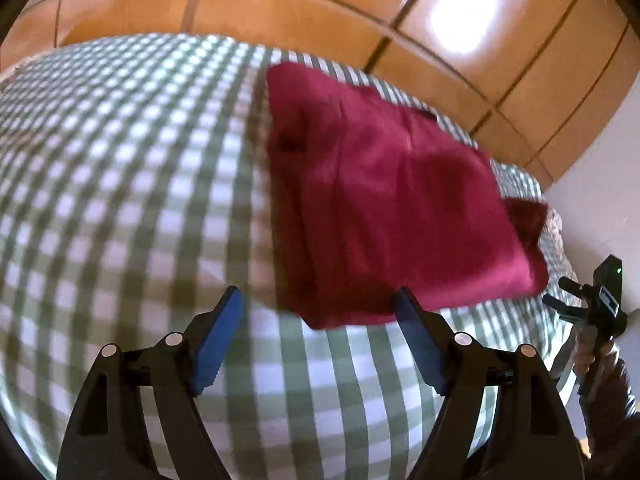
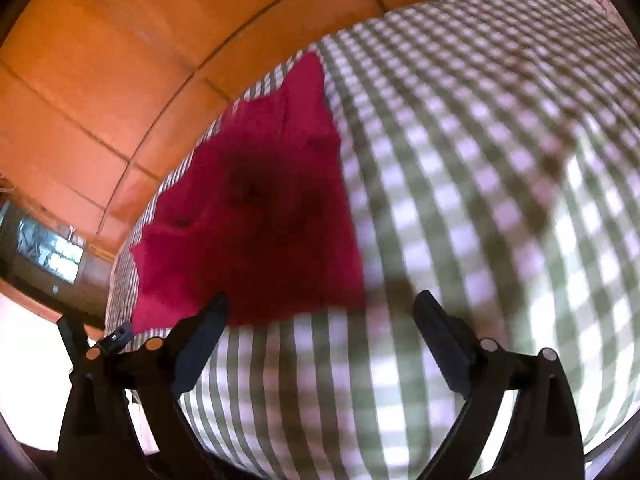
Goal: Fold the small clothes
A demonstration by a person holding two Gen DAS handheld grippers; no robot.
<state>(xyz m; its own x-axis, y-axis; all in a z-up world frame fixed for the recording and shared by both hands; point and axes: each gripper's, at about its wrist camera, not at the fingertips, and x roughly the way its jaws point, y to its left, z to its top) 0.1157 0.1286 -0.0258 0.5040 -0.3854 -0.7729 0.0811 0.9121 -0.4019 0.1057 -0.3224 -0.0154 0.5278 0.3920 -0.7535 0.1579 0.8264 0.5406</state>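
We see green-checked desk cloth point(image 1: 120, 184) filling both views. Red folded garment point(image 1: 384, 200) lies flat on cloth, 1 o'clock from left hand-held gripper point(image 1: 320, 304), 11 o'clock from right hand-held gripper point(image 2: 320, 304). Both hand-held grippers spread apart, holding nothing.

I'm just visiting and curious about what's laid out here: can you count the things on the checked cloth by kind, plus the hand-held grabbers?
Red garment: 1
Green-and-white checked cloth: 1
Hand-held grippers, both with fingers open and holding nothing: 2, the left gripper and the right gripper
Total: 4
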